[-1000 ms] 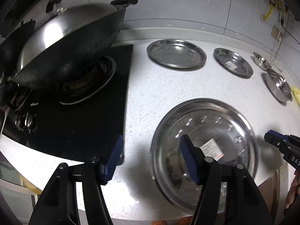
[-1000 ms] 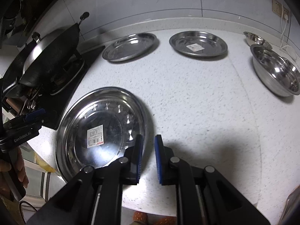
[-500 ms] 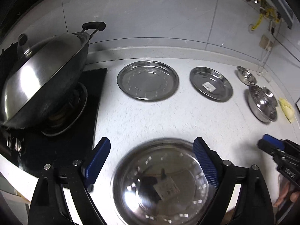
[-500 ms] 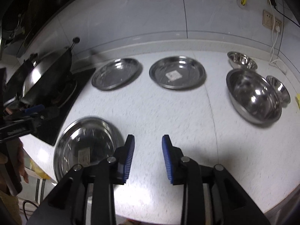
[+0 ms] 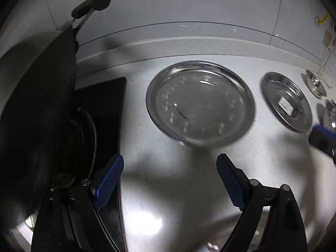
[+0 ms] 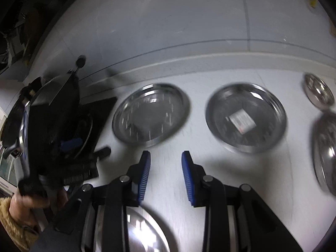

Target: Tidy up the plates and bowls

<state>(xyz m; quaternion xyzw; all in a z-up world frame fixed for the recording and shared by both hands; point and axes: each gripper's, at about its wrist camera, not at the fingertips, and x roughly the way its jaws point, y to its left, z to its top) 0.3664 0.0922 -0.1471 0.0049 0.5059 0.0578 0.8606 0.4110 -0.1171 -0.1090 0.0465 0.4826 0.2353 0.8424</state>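
1. Round stainless-steel plate with a stamped star pattern (image 5: 200, 103) lying flat on the white speckled countertop (image 5: 174, 189), just right of the black stove top (image 5: 105, 109) and near the back wall.
2. Second round steel plate with a paper sticker (image 5: 286, 101) further right of the stove, apart from the first; small steel bowls (image 6: 319, 92) beyond that.
3. Left gripper (image 5: 170, 180) released, blue pads spread wide with nothing between, hanging short of the patterned plate.
4. Right gripper (image 6: 166, 176) partly parted, also empty, aimed between the two plates.
5. Probably light, rigid and slick: thin polished metal, apt to slide or clatter instead of lifting.
6. Best hold judged at the raised rim nearest the stove-side gripper, one pad inside, one under the lip.
7. Flat centre offers no purchase.
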